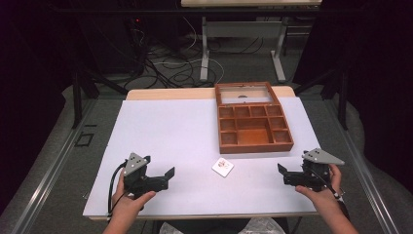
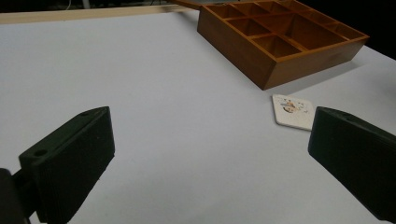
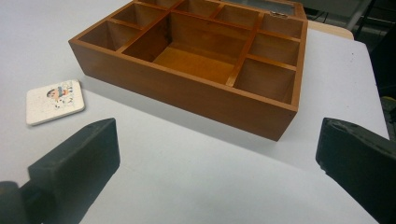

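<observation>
A brown wooden box (image 1: 253,145) with several compartments stands on the right half of the white table top, its glass lid (image 1: 243,92) open and lying back. A small white square tile (image 1: 222,166) with a cartoon print lies flat in front of the box. My left gripper (image 1: 168,175) rests low at the front left, open and holding nothing, pointing toward the tile (image 2: 292,111) and the box (image 2: 303,65). At the front right my right gripper (image 1: 281,171) is open and holds nothing, facing the box's front wall (image 3: 187,95), with the tile (image 3: 53,100) off to its left.
The white table top (image 1: 170,126) has bare room on its left half and between the two grippers. Beyond its far edge stand another desk's legs (image 1: 204,48) and cables (image 1: 165,68) on the floor. Dark curtains close in both sides.
</observation>
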